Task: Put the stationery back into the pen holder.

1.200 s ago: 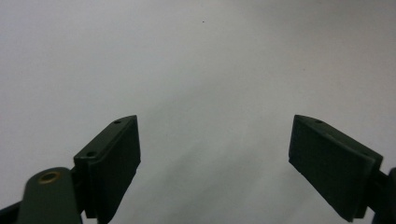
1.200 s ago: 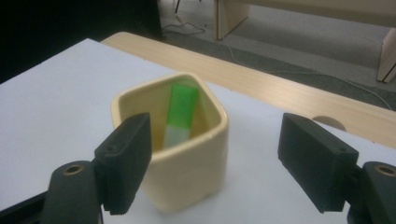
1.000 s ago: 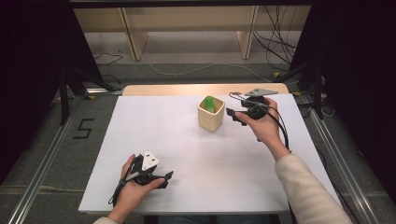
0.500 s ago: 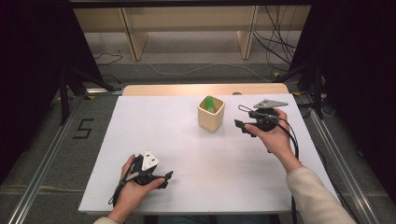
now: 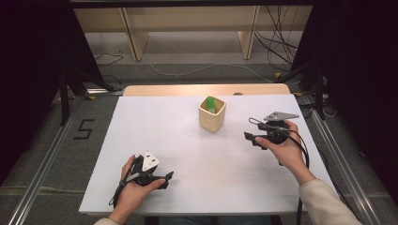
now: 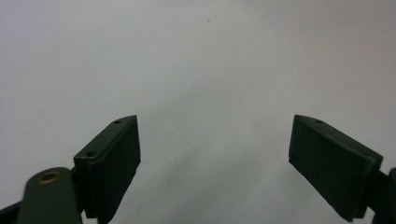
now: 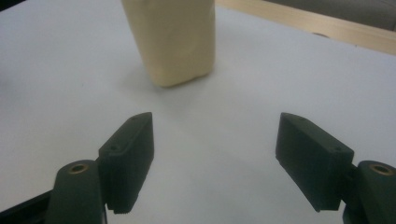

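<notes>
sitting upright on the white table top (image 5: 187,140), toward the far edge and a bit right of centre, is a cream square cup (image 5: 211,114) w/ a green thing (image 5: 211,103) poking up inside it; can't tell what the green thing is. right gripper (image 5: 250,137) is held in the person's right hand (image 5: 281,147) near the right edge, just beside the cup but apart from it, jaws pointing back at it. in the right gripper view its jaws stand wide apart w/ nothing between them, bare white top below, the cup (image 7: 173,39) ahead and slightly left of the gap. left gripper (image 5: 166,177) sits in the left hand (image 5: 133,190) by the near edge, toward the near-left corner, well apart from the cup. left gripper view: jaws spread wide, empty, plain white surface under them. a light wood strip (image 5: 206,89) runs along the far edge of the top.
</notes>
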`<state>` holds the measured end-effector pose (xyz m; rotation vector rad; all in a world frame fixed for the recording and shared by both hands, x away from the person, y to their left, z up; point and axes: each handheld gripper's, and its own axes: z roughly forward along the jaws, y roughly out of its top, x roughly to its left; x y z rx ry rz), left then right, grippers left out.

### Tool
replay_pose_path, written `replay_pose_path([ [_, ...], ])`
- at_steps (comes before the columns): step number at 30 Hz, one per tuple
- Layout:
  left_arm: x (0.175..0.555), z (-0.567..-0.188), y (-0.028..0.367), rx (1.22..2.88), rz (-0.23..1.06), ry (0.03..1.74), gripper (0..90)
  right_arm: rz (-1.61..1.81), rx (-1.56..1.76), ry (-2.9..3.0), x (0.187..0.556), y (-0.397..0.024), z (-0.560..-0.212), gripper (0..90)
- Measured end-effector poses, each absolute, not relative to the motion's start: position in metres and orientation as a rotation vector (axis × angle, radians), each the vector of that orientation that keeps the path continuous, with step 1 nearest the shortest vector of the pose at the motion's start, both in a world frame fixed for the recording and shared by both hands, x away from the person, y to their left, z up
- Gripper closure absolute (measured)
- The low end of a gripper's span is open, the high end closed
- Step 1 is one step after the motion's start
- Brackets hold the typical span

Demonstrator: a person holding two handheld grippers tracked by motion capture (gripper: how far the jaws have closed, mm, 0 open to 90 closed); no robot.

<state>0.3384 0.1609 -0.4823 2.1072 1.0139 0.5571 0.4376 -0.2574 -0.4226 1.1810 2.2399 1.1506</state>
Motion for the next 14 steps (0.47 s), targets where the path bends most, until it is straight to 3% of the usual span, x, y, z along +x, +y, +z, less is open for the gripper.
replay_pose_path([
  [14, 0.336, -0.481, 0.154, 2.087, 0.534, 0.997, 16.9, 1.183, 1.16, 2.29, 0.377, -0.28, -0.46, 29.5],
])
